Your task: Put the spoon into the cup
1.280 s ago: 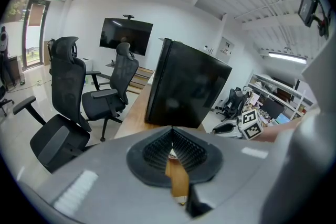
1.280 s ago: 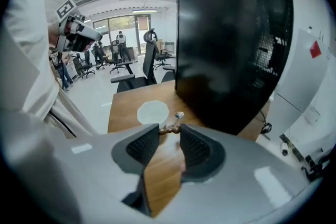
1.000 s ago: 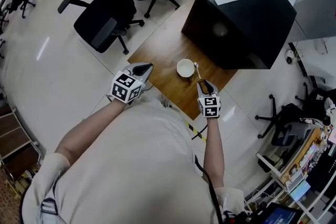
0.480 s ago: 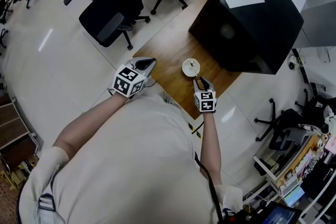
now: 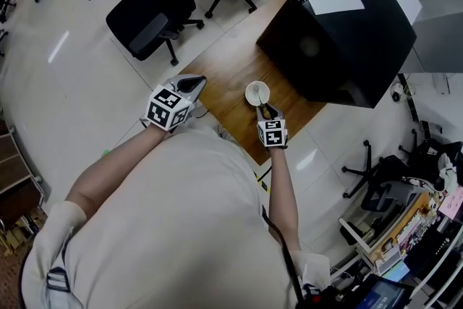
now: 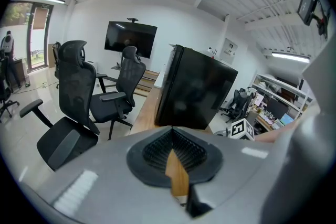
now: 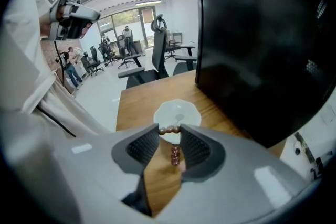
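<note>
One spoon in right hand-held gripper, at cup

Beige short-sleeved shirt; grey left gripper, right gripper; black-white marker cubes; black cable.

The table is smooth, varnished brown wood. The cup is glossy white, ceramic-looking. The spoon has a shiny brown beaded handle. The floor is pale and glossy.
</note>
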A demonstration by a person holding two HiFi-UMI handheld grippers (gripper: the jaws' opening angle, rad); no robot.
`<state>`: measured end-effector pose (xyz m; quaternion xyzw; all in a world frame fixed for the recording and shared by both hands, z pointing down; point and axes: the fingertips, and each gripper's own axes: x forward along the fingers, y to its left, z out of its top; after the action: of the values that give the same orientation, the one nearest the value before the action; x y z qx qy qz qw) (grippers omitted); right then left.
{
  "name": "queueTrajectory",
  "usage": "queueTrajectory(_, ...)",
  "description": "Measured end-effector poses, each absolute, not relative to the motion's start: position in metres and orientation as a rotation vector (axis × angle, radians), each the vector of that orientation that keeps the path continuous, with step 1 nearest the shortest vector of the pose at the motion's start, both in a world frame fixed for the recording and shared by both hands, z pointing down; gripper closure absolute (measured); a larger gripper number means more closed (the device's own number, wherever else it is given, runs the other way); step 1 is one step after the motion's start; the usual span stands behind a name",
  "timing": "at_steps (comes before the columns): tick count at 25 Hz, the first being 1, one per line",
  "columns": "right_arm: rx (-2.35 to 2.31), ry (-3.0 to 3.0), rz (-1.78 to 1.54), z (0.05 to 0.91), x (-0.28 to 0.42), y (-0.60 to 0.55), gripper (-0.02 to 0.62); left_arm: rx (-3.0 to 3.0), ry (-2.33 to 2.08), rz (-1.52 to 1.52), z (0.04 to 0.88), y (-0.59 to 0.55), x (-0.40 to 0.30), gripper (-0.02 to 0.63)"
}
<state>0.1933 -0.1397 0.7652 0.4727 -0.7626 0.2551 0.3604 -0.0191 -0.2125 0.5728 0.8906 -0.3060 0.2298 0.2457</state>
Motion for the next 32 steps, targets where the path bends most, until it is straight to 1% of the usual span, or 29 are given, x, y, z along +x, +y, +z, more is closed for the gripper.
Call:
queueTrajectory(24, 1.234, -1.929, 0.733, 0.779, 0.191, -0.131, 0.468, 2.437, -0.832, 0.625, 0.572, -0.212, -0.020, 0.606)
queueTrajectory(32, 1.256, -1.893, 0.772, 0.787, 0.184, -0.121, 0.468, 2.433, -0.804, 0.627, 0.574, -0.210, -0.030, 0.606)
